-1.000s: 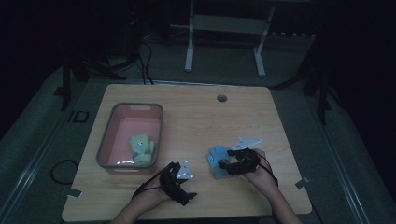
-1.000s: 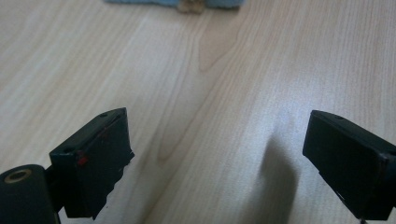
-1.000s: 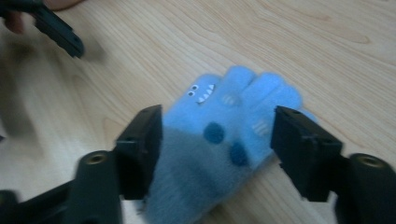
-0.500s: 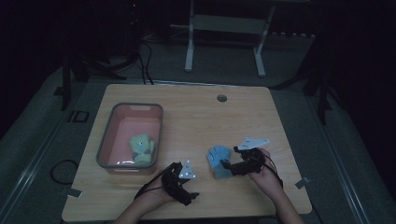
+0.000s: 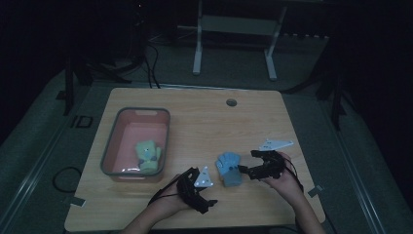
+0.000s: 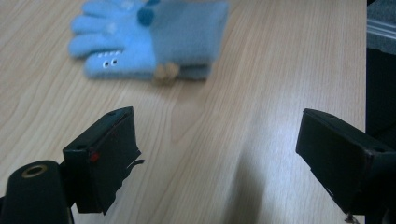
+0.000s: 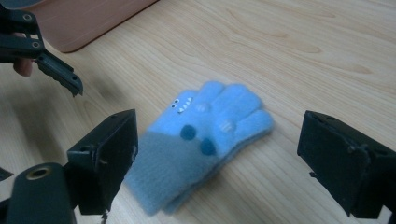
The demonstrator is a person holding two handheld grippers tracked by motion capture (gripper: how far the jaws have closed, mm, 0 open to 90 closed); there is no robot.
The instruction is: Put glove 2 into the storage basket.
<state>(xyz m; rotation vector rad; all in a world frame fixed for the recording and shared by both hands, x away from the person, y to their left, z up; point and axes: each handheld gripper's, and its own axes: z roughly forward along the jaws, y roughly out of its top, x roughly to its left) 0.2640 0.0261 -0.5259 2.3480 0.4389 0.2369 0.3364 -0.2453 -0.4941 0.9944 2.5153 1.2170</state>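
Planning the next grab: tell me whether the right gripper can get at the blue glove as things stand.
Probably yes. The right gripper sits beside the blue glove with jaws wide open, the glove lies flat on bare table, and the left gripper stays clear of the path.

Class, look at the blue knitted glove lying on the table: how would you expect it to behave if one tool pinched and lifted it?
The blue glove looks soft and fuzzy, so it would probably droop from the pinch. It seems thin and light. It lies flat on the table, so it should not roll.
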